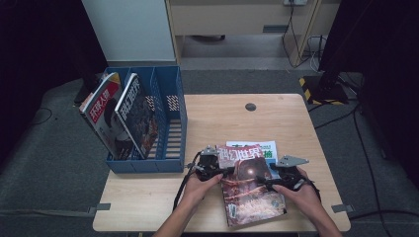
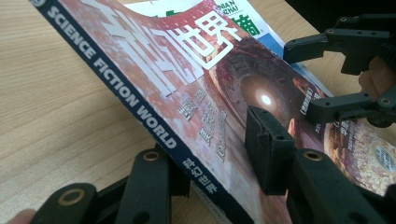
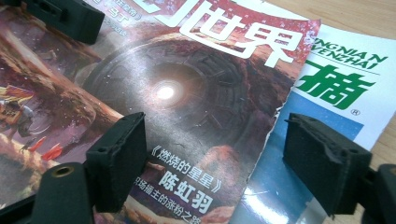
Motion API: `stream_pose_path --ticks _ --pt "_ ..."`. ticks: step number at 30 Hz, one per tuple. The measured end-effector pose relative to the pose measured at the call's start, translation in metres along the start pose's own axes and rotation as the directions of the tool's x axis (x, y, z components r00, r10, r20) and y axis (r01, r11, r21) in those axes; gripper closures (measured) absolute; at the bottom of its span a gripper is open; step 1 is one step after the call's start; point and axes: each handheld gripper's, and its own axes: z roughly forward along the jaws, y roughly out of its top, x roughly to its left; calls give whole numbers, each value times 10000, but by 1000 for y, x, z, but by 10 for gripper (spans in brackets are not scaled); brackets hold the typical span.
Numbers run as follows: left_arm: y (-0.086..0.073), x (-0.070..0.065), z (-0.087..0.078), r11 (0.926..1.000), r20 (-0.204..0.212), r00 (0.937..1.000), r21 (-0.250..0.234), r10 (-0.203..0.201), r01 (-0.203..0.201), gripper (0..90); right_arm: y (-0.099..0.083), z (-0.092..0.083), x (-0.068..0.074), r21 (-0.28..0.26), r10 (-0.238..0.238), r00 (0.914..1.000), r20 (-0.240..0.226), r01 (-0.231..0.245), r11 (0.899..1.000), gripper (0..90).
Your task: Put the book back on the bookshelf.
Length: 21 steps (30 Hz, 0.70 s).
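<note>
Wooden table [image 1: 207, 118], left claw [image 2: 210, 168] gripping red magazine [image 1: 249, 185] spine, right claw [image 3: 219, 158] wide open.

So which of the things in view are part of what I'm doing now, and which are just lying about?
In the job:
- red science fiction magazine, spine between the left tool's jaws
- right tool, open at the magazine's far edge
- blue file rack, probably where it goes

Lying about:
- green-titled magazine underneath
- two magazines in the rack
- table
</note>
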Motion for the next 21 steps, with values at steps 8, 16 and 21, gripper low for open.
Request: stream_pose_path --ticks 8,16,21 --pt "1 -2 -2 10000 -8 10000 -16 18 -18 628 1 4 6 22 -141 9996 -230 141 9999 182" --pt "9 -2 -3 9998 179 9998 167 -68 65 552 0 4 5 -58 -216 9995 -230 215 9998 190" --pt "15 0 -4 9993 222 9998 369 11 -20 531 0 4 5 -78 -249 9994 -247 247 9997 192"
